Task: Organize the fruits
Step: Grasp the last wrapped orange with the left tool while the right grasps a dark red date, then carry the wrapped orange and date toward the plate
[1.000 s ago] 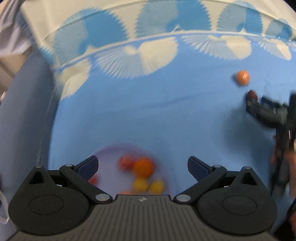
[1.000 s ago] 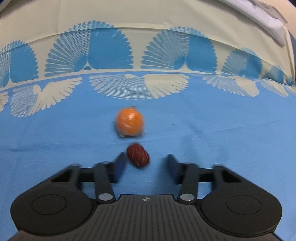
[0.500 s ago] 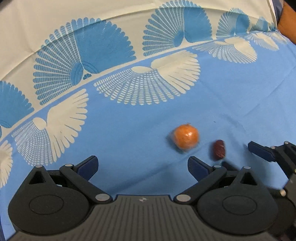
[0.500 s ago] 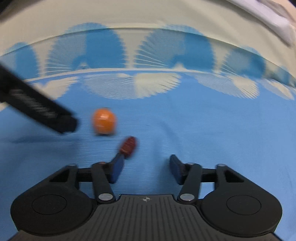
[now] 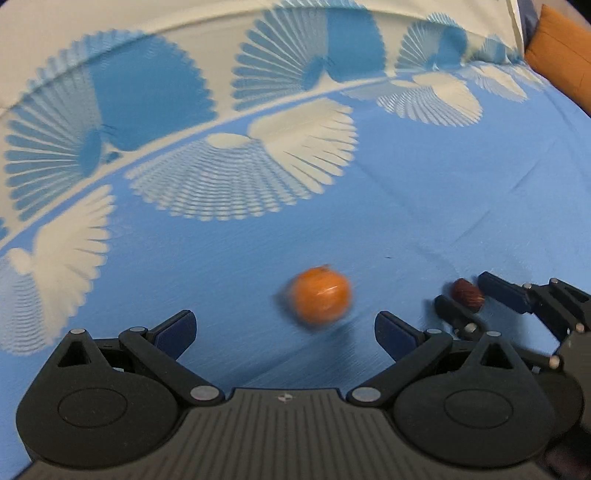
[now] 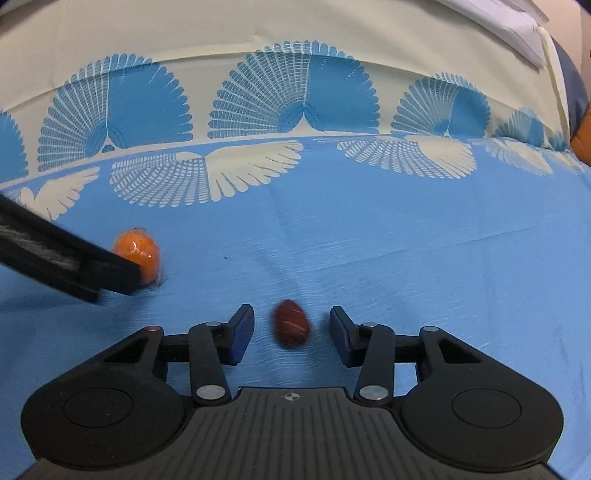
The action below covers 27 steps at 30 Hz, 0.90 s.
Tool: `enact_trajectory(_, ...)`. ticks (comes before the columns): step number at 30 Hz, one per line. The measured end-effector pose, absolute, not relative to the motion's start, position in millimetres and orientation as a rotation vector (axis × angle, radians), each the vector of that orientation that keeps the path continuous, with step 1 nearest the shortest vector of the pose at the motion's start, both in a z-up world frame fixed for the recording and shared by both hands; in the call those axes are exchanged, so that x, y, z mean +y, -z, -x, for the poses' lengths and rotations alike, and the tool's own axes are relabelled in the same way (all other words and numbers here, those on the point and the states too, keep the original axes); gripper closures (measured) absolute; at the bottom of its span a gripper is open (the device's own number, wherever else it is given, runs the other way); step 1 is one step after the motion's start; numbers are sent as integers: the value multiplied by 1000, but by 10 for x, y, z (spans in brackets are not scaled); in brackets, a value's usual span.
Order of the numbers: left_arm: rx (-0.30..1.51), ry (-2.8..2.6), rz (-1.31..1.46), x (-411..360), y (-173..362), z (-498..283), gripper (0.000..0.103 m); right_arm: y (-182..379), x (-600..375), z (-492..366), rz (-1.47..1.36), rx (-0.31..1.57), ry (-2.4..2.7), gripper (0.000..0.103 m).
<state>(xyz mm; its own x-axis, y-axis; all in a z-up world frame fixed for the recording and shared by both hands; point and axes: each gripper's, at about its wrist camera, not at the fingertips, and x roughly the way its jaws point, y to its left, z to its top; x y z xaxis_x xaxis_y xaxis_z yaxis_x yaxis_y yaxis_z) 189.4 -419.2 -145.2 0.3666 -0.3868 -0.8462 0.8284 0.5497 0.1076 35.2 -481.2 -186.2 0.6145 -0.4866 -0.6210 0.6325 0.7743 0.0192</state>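
Note:
An orange fruit point(image 5: 320, 295) lies on the blue cloth just ahead of my open left gripper point(image 5: 284, 328), between the lines of its two fingers. It also shows in the right wrist view point(image 6: 138, 254), partly behind the left gripper's finger point(image 6: 74, 264). A small dark red date point(image 6: 291, 328) lies on the cloth between the fingers of my open right gripper point(image 6: 291, 334), with gaps on both sides. In the left wrist view the date point(image 5: 467, 292) sits between the right gripper's fingers point(image 5: 502, 291).
The blue cloth point(image 6: 406, 258) with white and blue fan patterns covers the surface; its cream border point(image 6: 258, 33) runs along the far side. An orange-brown object point(image 5: 561, 51) sits at the far right corner.
My left gripper swung away from the bowl of fruit and came up to the orange fruit. My right gripper shifted so the date lies centred between its fingers.

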Motion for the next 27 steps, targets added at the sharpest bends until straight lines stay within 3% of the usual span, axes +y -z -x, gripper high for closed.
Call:
enact_trajectory(8,945,799,-573,-4414,1682,-2039,1,1902,-4780,-362,-200,638,654,55)
enact_trajectory(9,938,795,-557,-4405,1671,-2036,10,1901,-4777,-364,-199,638,656,54)
enact_trajectory(11,923,835,-518,-4381,1600,-2007,51,1883,-4782,-372,-201,638,680,81)
enact_trajectory(12,907,852,-521,-4378,1555,-1975,62,1863,-4788,-360,-209,629,686,82)
enact_trajectory(19,874,836,-516,-3986,1204,-1742,62,1783,-4811,-233,-195,523,778,82)
enact_trajectory(27,955,610,-525,-2750,686,-1301,62,1325,-4237,-9,-182,513,733,82)
